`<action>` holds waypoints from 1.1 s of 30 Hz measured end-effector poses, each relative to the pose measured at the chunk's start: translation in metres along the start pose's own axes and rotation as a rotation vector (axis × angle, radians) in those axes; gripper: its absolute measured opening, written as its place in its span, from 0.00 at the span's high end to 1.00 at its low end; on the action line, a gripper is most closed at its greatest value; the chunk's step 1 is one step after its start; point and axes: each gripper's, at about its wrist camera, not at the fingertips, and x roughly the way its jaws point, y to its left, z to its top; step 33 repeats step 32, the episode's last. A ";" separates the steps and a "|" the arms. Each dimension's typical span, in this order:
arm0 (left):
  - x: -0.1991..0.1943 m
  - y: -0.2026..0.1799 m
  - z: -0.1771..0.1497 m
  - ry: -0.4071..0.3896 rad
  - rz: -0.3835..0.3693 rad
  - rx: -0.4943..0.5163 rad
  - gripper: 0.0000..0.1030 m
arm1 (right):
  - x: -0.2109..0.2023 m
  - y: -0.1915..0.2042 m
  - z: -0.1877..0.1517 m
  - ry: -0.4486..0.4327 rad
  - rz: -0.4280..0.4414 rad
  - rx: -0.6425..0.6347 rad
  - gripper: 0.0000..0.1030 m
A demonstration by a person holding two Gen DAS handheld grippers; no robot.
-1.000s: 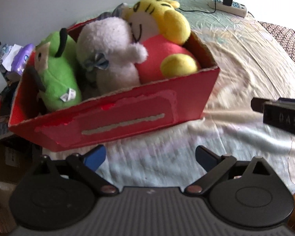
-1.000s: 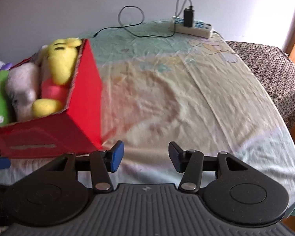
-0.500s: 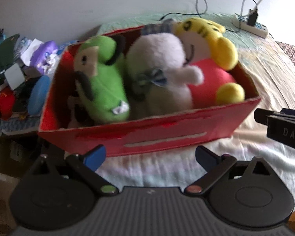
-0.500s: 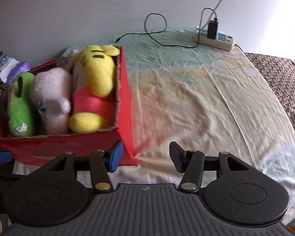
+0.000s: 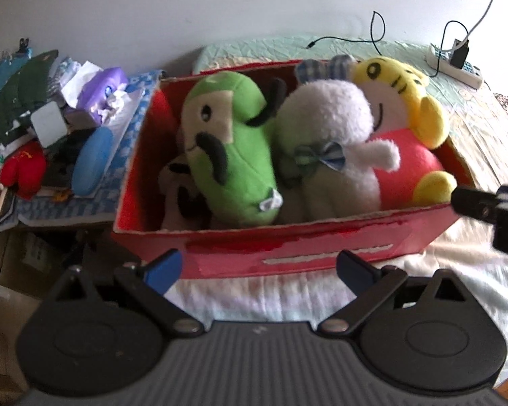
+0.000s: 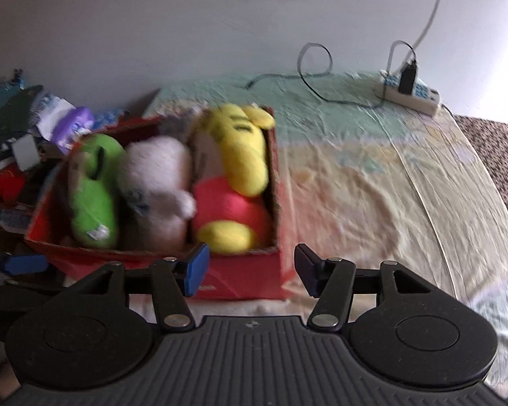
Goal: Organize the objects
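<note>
I see the bedsheet bare, so sorting looks complete. The red box holds the green plush, white plush and yellow plush, packed side by side. My left gripper is released, empty. My right gripper has just been opening, nothing between its jaws.

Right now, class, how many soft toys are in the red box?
4 in the red box: green toy, white toy, yellow toy, black-and-white one partly buried; others may be hidden.
</note>
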 end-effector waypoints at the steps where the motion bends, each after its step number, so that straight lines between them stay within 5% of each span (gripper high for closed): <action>1: -0.001 0.003 0.001 -0.003 -0.001 -0.005 0.05 | -0.004 0.003 0.003 -0.017 0.001 -0.006 0.43; 33: -0.004 0.048 0.024 -0.059 0.055 -0.068 0.05 | 0.031 0.043 0.024 -0.069 -0.056 -0.041 0.39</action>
